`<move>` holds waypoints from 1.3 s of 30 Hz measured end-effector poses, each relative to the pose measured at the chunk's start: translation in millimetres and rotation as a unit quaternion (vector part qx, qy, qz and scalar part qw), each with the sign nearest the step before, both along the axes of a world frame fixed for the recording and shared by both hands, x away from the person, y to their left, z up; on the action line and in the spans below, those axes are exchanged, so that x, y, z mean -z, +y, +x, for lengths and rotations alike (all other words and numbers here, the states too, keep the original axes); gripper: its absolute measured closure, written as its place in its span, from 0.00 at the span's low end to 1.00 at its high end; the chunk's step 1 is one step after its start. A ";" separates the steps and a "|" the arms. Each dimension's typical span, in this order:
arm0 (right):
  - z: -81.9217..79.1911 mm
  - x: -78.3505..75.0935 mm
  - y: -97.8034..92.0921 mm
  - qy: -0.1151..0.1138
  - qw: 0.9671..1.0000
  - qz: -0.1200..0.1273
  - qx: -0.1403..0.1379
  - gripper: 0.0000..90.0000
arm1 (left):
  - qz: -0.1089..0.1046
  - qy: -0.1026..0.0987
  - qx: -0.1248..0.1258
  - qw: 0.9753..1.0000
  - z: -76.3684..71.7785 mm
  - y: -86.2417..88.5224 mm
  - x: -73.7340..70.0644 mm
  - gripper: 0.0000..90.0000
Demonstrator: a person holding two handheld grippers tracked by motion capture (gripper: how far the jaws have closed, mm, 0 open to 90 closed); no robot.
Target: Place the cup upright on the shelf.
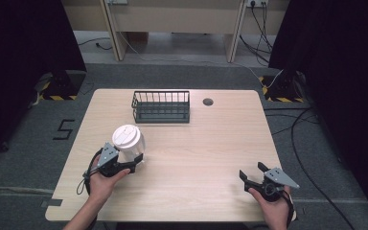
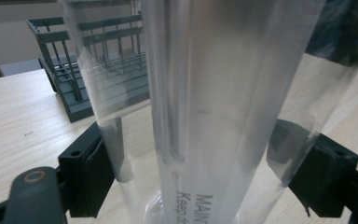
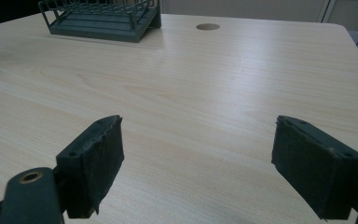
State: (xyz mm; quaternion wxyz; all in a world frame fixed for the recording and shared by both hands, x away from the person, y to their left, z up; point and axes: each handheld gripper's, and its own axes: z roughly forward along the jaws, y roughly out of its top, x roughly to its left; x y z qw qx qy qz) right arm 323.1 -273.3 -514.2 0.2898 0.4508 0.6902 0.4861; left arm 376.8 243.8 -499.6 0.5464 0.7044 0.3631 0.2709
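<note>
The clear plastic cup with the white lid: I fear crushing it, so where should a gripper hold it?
Grip the clear plastic cup low on its wall, from the person's side, as the left gripper does; the wide white lid blocks the top.

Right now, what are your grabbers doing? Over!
Left gripper closed on clear cup, white lid on. Right gripper open, holding nothing. Wire basket beyond the cup, path clear.
</note>
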 end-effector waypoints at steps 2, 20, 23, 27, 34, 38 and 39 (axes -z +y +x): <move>-0.1 0.0 0.0 0.000 1.000 0.000 0.000 0.19 | 0.002 -0.001 0.001 1.000 1.1 -1.4 -1.5 0.20; 0.0 0.0 0.0 0.001 1.000 0.000 0.001 0.19 | 0.007 -0.009 -0.001 1.000 13.7 -4.5 -18.5 0.20; 0.0 0.0 0.0 0.000 1.000 0.000 0.001 0.19 | 0.009 -0.011 -0.002 1.000 16.2 -4.8 -20.8 0.20; 0.0 -0.1 -0.2 0.001 1.000 0.000 0.001 0.19 | 0.010 -0.011 -0.003 1.000 18.5 -5.3 -22.7 0.20; 0.0 -0.1 0.0 0.001 1.000 0.001 0.001 0.19 | 0.011 -0.011 -0.002 1.000 25.1 -6.2 -27.3 0.20; 0.0 -0.1 -0.1 0.001 1.000 0.000 0.002 0.19 | 0.009 -0.012 -0.002 1.000 28.2 -6.2 -29.7 0.20; 0.0 -0.1 0.1 0.002 1.000 0.001 0.001 0.19 | 0.009 -0.012 -0.001 1.000 28.9 -6.1 -30.4 0.20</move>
